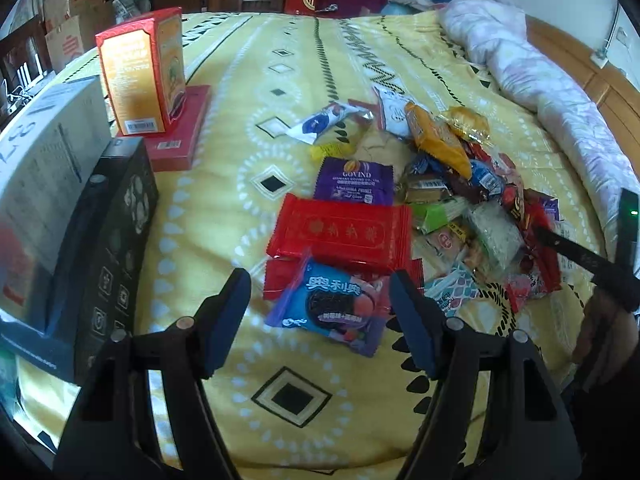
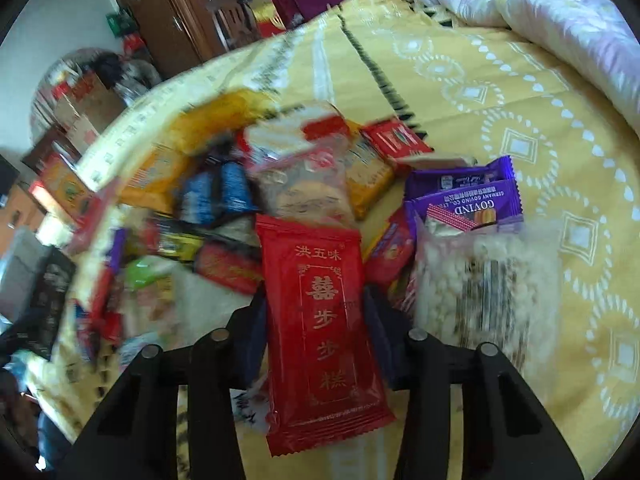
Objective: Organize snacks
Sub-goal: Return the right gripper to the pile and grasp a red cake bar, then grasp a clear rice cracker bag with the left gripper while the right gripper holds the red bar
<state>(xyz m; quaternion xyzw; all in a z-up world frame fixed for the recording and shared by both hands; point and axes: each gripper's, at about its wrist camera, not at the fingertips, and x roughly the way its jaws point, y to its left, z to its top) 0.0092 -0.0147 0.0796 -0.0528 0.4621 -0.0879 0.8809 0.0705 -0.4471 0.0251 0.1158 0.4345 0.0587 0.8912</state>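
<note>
- Risk nearest the lens, right view: red cake packet (image 2: 320, 320) pinched across its width only, long body hanging forward; slick wrapper likely to slide or swing loose if jerked, judging by the blur.
- Right tongs (image 2: 316, 336) closed onto that red packet, pads pressing both long edges, packet raised above the snack pile (image 2: 248, 200).
- Just beside, to the right: clear bag of white puffed pieces (image 2: 484, 292), partly overlapping a purple Govind packet (image 2: 468, 204); possible snag if the red packet drags across.
- Left tongs (image 1: 320, 312) spread wide, holding nothing, hovering over the yellow bedspread (image 1: 248, 364).
- Between those pads, slightly ahead: blue Oreo packet (image 1: 336, 308), lying on a red packet stack (image 1: 340, 232); contact with the right pad unclear. Closing from here might catch the red wrapper beneath as well.
- Farther: loose snacks heaped right of centre, prone to sliding when neighbours get pulled.
- Far left: dark box (image 1: 116, 248), then orange carton (image 1: 140, 76) standing on a flat red box (image 1: 176, 136), easily tipped on soft bedding.
</note>
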